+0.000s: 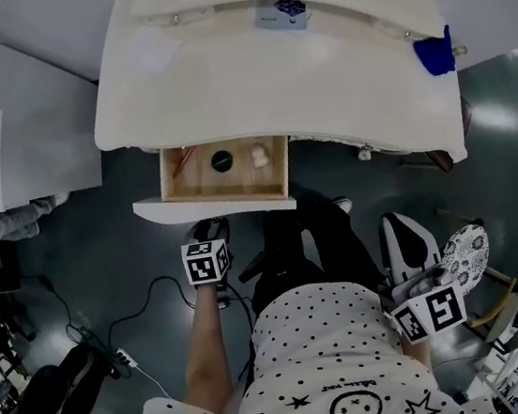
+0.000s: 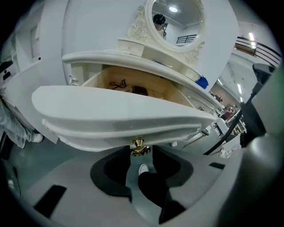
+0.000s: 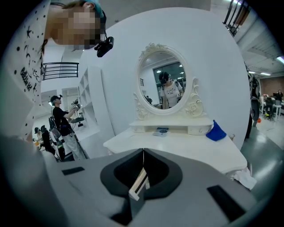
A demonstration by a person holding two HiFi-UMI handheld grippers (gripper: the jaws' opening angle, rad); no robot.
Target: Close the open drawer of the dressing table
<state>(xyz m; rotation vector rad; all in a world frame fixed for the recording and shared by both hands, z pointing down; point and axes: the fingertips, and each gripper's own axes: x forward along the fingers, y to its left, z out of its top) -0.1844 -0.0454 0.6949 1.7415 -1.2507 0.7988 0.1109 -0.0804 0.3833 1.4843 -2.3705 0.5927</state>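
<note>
The white dressing table [image 1: 224,83] has its wooden drawer [image 1: 227,197] pulled out toward me; a dark round item [image 1: 222,161] and a pale item [image 1: 260,156] lie inside. My left gripper [image 1: 210,229] hangs just in front of and below the drawer's white front panel [image 2: 124,117]. Its jaws are open. The gold knob [image 2: 139,146] sits right at the gap between the tips of the left gripper [image 2: 141,154], and the pads stand apart from it. My right gripper [image 1: 431,306] is held back at my right side, shut and empty, facing the mirror [image 3: 163,82] from where the right gripper [image 3: 143,151] points.
A blue cloth [image 1: 435,53] and a small box [image 1: 281,14] rest on the tabletop. My dark trouser leg [image 1: 292,244] and shoe [image 2: 143,169] stand under the drawer. Cables and a power strip [image 1: 123,361] lie on the floor at left; a patterned slipper [image 1: 464,255] lies at right.
</note>
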